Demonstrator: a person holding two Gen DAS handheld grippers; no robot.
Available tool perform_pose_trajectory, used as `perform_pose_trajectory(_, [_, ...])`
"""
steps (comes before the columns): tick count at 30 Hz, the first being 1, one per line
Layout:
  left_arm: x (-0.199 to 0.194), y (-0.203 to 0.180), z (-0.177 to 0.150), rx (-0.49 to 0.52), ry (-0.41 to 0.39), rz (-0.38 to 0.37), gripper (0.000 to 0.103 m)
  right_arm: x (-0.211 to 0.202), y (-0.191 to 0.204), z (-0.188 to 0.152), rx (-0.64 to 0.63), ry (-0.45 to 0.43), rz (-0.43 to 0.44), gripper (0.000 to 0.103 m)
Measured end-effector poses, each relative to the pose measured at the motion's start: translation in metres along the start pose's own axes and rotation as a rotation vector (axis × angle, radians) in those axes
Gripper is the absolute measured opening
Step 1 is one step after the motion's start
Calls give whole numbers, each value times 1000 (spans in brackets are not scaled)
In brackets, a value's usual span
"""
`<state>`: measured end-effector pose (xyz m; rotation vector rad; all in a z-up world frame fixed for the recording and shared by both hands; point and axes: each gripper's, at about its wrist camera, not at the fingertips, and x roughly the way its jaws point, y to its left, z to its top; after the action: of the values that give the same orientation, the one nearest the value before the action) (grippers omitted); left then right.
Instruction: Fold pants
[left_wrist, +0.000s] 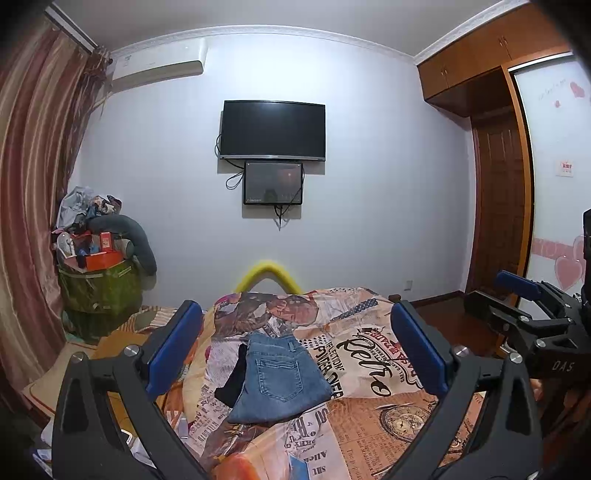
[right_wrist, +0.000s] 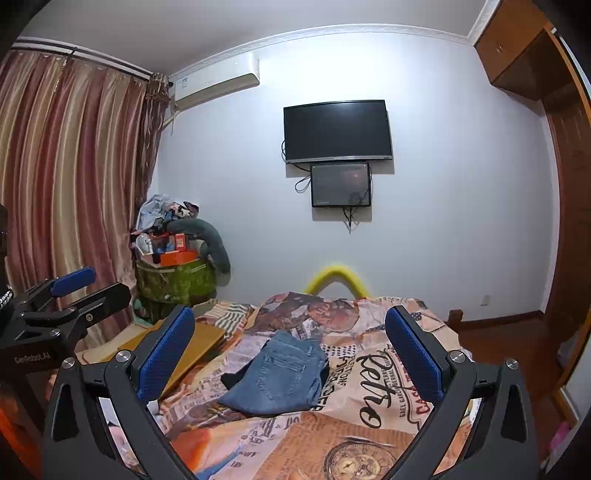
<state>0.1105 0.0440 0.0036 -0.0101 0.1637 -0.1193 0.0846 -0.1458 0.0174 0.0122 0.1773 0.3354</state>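
Hovering level above folded jeans (left_wrist: 277, 376) on bedspread (left_wrist: 388, 417), left gripper (left_wrist: 295, 350) and right gripper (right_wrist: 291, 354) side by side, jaws apart, empty.

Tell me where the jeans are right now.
The jeans lie folded on the printed bedspread, mid-bed in both wrist views, with a black garment tucked under one side. Neither open hand-held gripper touches them.
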Motion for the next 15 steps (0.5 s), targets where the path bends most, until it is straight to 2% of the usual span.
perform_pose_trajectory(15, [4,1,2,-6,27,-22,103,-2,0,-1,-4,4,-7,103])
